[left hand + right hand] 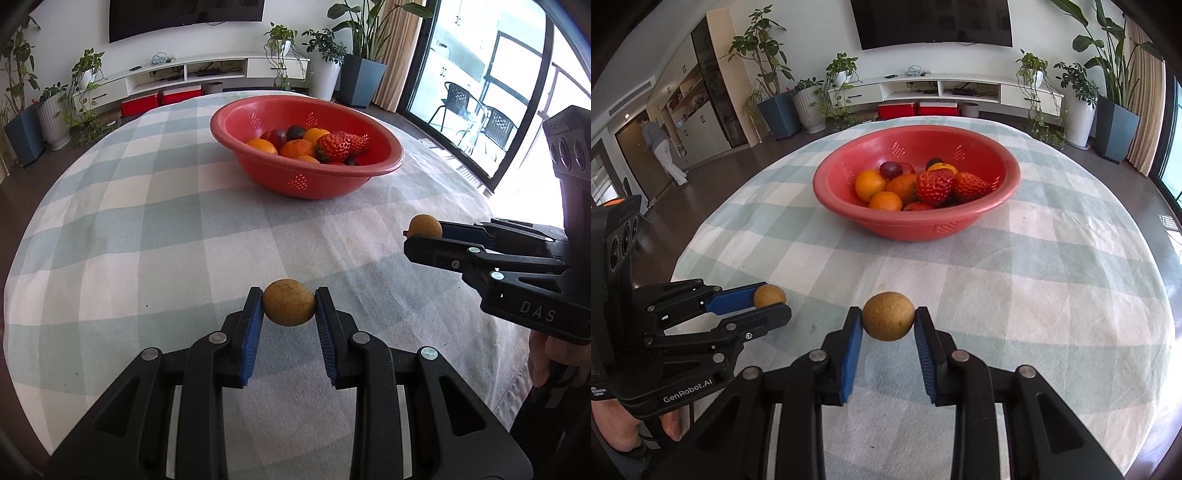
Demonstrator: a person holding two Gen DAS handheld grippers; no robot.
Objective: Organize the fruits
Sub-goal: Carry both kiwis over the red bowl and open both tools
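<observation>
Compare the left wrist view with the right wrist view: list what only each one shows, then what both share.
Only the left wrist view: sliding glass doors with black balcony chairs outside.

Only the right wrist view: a person standing far off by tall cabinets.

Both: the red colander bowl of oranges, strawberries and dark plums on the checked tablecloth, and each gripper, left and right, shut on a small brown fruit, left's, right's.

Home living room, wall television [934,22], media console [945,90], potted plants [1115,74]
</observation>
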